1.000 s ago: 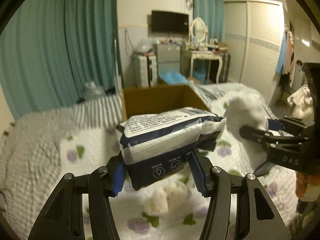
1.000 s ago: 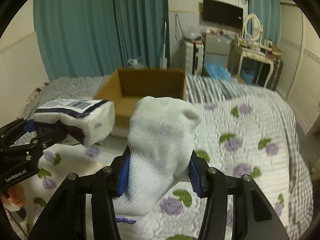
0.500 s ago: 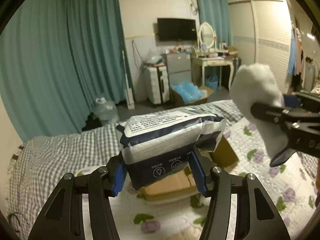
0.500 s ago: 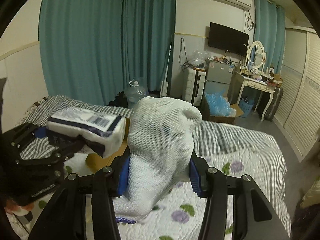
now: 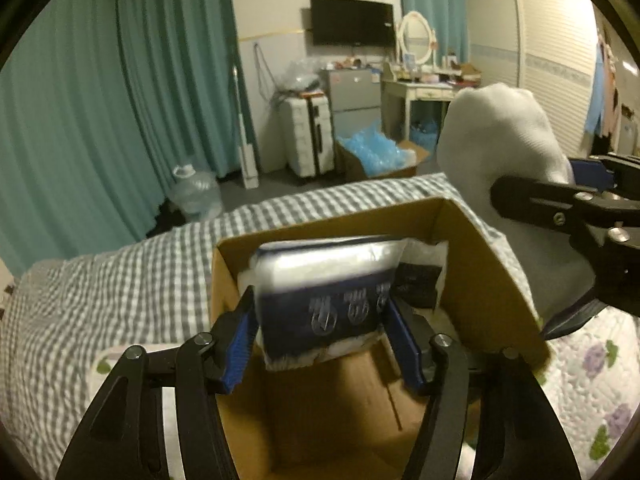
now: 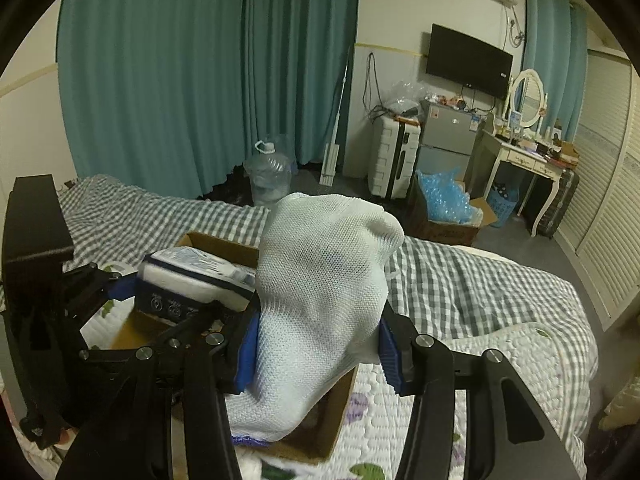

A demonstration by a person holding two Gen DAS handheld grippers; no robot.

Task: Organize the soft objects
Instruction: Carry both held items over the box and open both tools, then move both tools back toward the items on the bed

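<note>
My left fingers [image 5: 320,344] look barely parted beside the tissue pack [image 5: 324,292], which sits blurred inside the cardboard box [image 5: 492,280] on the bed [image 5: 120,280] — I cannot tell if they grip it. My right fingers [image 6: 316,354] clamp the white sock [image 6: 320,304] above the box's rim. Released here, the sock could drape the wall — or slide out. The pack hides the box's contents.
</note>
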